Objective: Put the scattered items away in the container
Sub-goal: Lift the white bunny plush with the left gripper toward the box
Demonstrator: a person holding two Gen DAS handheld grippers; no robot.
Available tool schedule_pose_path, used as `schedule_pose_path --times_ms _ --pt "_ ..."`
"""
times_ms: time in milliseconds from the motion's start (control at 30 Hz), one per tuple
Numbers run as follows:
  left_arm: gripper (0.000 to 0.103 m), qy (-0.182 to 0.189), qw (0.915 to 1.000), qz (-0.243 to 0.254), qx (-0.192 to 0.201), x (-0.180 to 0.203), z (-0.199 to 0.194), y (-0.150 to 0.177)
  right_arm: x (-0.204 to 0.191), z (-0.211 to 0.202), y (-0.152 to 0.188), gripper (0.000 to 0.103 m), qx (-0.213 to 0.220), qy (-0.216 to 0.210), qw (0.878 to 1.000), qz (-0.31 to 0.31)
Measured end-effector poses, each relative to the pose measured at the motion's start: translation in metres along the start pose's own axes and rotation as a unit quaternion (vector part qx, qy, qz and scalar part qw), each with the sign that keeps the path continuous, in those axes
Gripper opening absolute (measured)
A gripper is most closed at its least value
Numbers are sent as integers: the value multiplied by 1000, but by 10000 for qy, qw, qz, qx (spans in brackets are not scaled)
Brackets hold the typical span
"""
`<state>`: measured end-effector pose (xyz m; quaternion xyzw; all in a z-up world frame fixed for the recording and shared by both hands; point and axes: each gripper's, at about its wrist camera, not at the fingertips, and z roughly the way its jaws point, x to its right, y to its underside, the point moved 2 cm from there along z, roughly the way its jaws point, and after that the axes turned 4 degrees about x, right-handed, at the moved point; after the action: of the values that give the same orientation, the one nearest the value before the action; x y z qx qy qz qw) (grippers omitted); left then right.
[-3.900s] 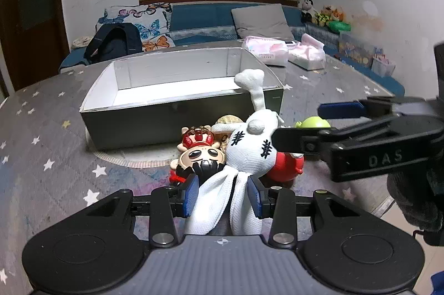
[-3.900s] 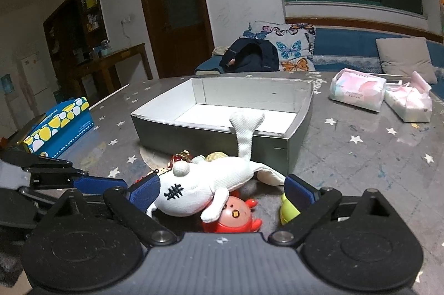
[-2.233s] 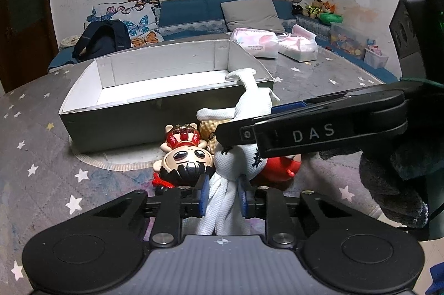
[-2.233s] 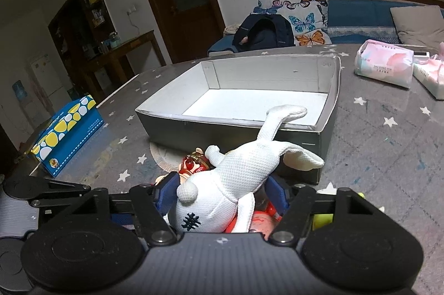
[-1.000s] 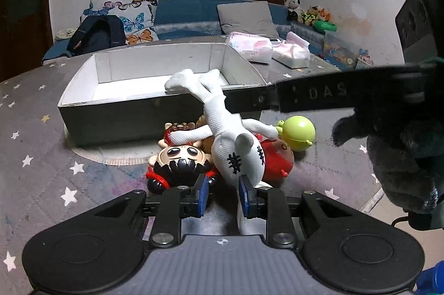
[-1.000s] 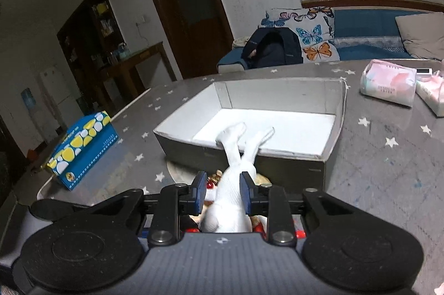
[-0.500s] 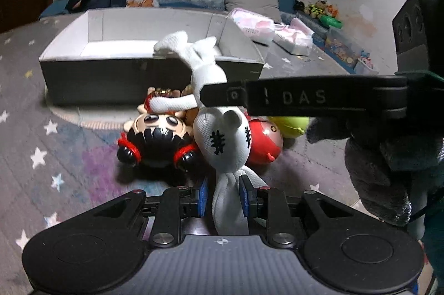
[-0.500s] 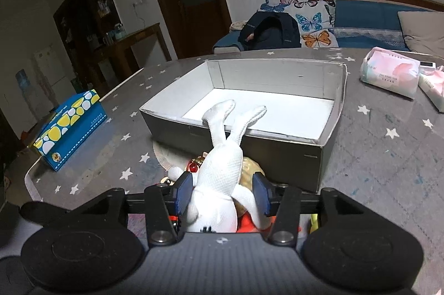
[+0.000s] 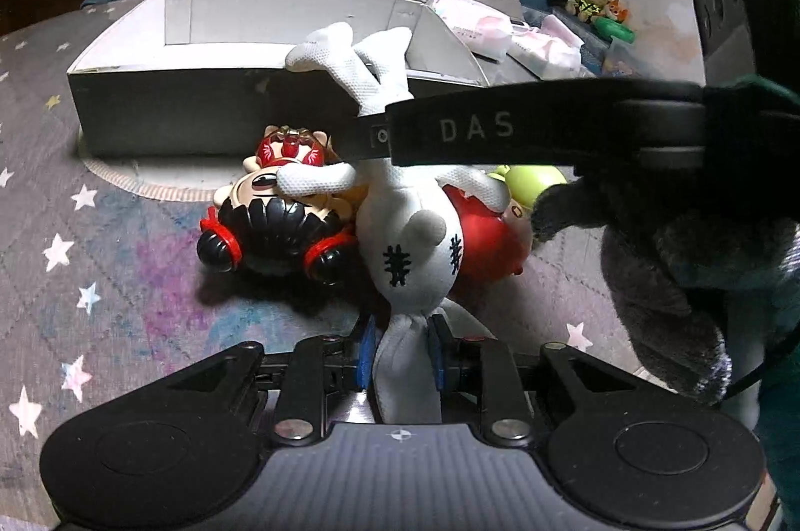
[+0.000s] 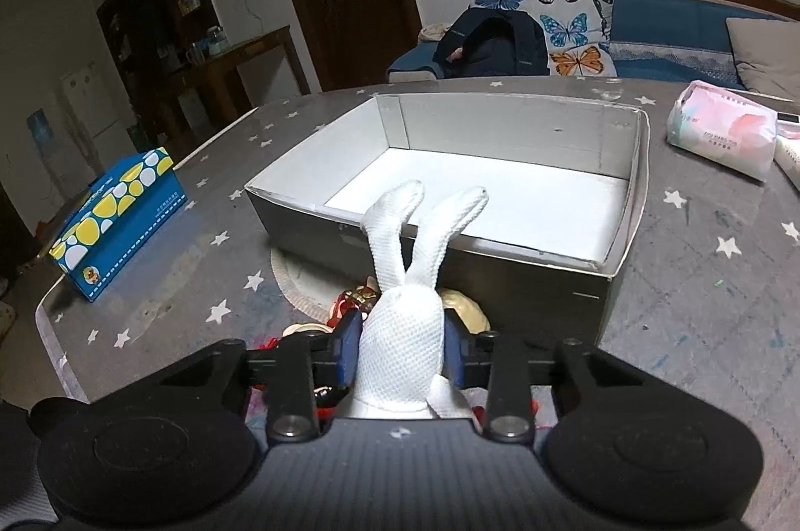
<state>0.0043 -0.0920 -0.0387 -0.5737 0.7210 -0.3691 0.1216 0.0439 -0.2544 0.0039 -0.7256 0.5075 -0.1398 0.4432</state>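
A white plush rabbit (image 9: 420,241) with black stitch marks hangs stretched between both grippers, just in front of the grey open box (image 9: 200,101). My left gripper (image 9: 400,356) has the rabbit's ears between its blue pads, and its jaws are closing on them. My right gripper (image 10: 402,348) is shut on the rabbit's body (image 10: 402,341); its finger (image 9: 475,128) crosses the left wrist view from the right. The rabbit's two legs point up toward the box wall (image 10: 525,276). Under it lie a black-haired doll head (image 9: 270,216), a red round toy (image 9: 487,241) and a green toy (image 9: 532,181).
A blue tissue box with yellow spots (image 10: 120,221) stands at the table's left edge. Pink tissue packs (image 10: 720,131) lie to the right of the box. A gloved hand (image 9: 675,271) holds the right gripper. A sofa with cushions is beyond the table.
The right gripper's pads, spread around the rabbit half a second ago, have shut on its body. The left view has tilted down and the rabbit's legs now stand straighter.
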Motion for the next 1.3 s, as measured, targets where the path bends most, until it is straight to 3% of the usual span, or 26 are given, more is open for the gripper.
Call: schedule_pose_path --times_ms 167,500,667,967,1300 --pt "10 30 9999 -27 114 -1 -5 0 -3 -12 -1 30 142 -18 9999 10" --pt "8 -233 9974 210 654 2 -36 -4 -11 -40 -19 29 584 -160 9982 52" --pt "7 -557 9928 353 997 0 -47 -17 -17 -51 -33 29 843 -230 9962 57" --pt "7 -1042 9821 528 1479 -18 -62 -58 -8 -57 -58 29 1227 -446 9902 506" --pt "6 -1432 9705 884 1729 -37 -43 -117 22 -29 -81 31 1401 -566 9804 1265"
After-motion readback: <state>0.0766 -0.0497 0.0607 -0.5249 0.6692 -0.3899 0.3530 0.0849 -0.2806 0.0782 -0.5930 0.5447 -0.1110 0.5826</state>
